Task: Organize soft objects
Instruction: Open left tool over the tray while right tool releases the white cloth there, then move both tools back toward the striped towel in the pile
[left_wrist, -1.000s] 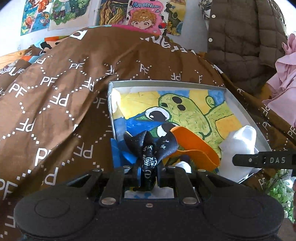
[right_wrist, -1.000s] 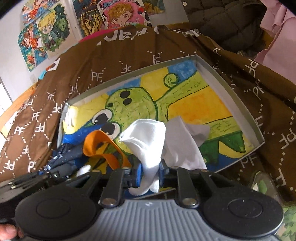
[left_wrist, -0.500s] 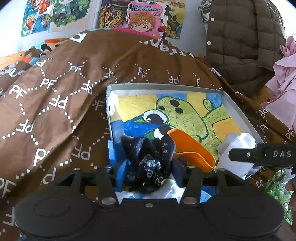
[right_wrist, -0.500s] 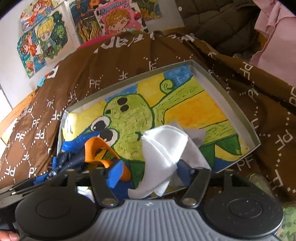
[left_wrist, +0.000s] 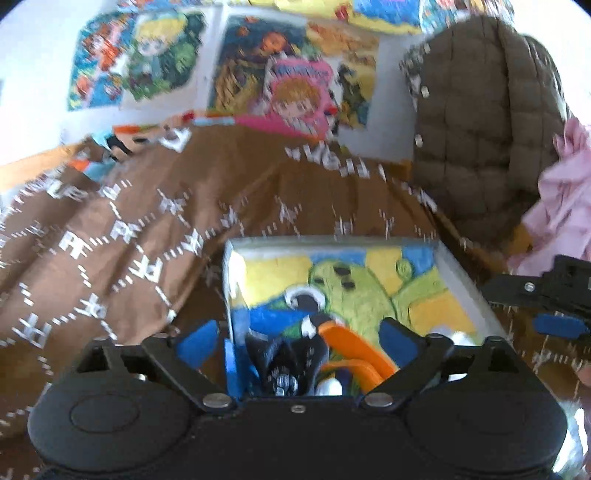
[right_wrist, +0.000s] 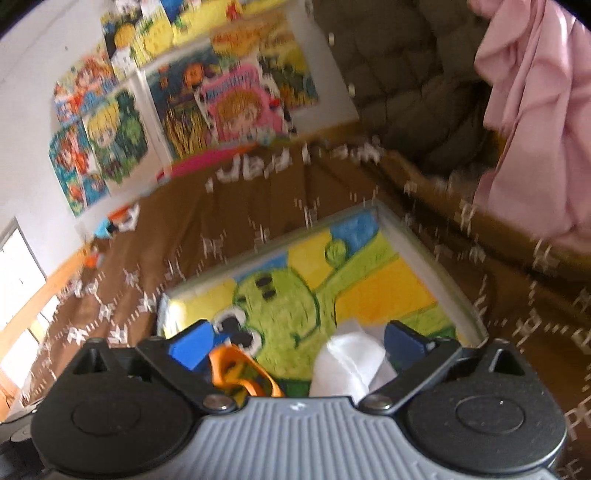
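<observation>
Left wrist view: left gripper (left_wrist: 299, 338) jaws just spread wide, pads clear of the dark printed cloth (left_wrist: 284, 358) bunched low between them, orange strap (left_wrist: 354, 345) looping toward the right pad. Right wrist view: right gripper (right_wrist: 295, 341) jaws likewise just opened fully, white cloth (right_wrist: 347, 363) heaped inside the right pad, apparently untouched, though blur hides the contact. Both bundles resting at the near end of the painted tray (left_wrist: 461, 280), beyond the jaws its green cartoon floor running away lengthwise. Outward again, brown patterned bedcover (left_wrist: 129, 236), quilted jacket (left_wrist: 480, 122), pink fabric (right_wrist: 535, 110), posters (right_wrist: 229, 96). Dark cloth nearer the left hand, white nearer the right.
</observation>
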